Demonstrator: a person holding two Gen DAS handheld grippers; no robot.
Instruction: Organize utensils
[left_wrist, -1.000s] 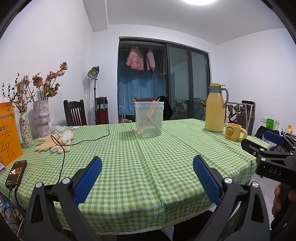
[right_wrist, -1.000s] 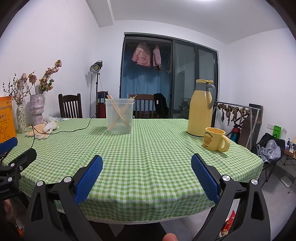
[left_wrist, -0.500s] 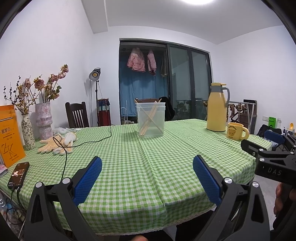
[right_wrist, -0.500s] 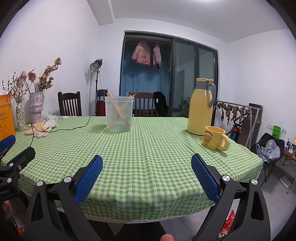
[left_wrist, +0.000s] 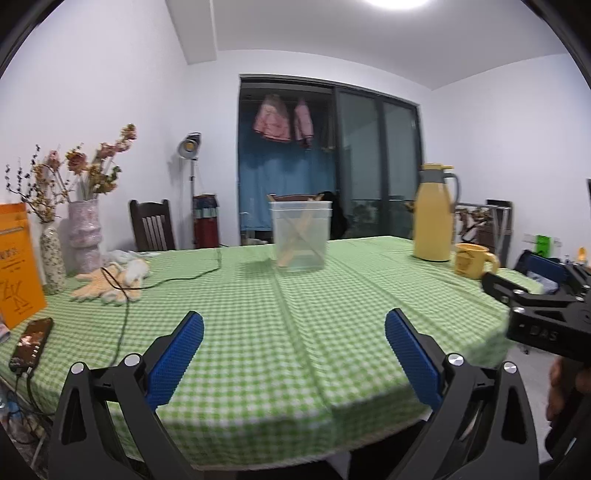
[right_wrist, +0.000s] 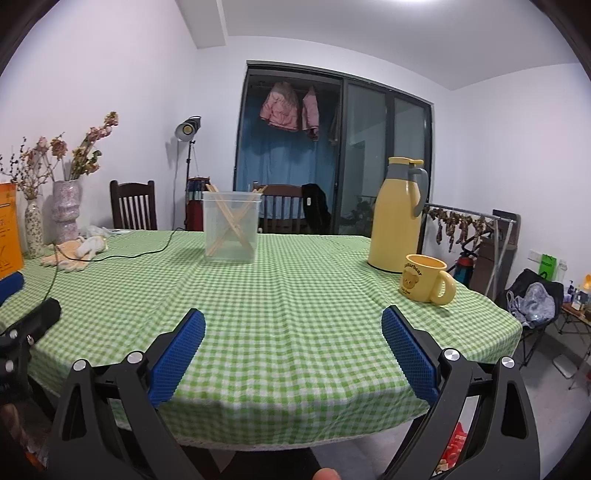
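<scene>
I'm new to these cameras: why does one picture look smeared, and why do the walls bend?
Left wrist view: motion blur softens the tub, chopsticks and tablecloth. Right wrist view: sharp, the mug crisp. Both views: the fisheye lens bows walls and table edge, dark corners, ceiling light glaring at the top.

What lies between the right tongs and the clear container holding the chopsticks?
Only bare green checked tablecloth, seen in the right wrist view, separates the open right tongs from the clear container.

A tall yellow thermos jug (right_wrist: 397, 216) stands far right on the green checked worktop (right_wrist: 295, 302), a yellow bear mug (right_wrist: 426, 278) just beside it; pale work gloves (right_wrist: 72, 253) lie far left.
</scene>
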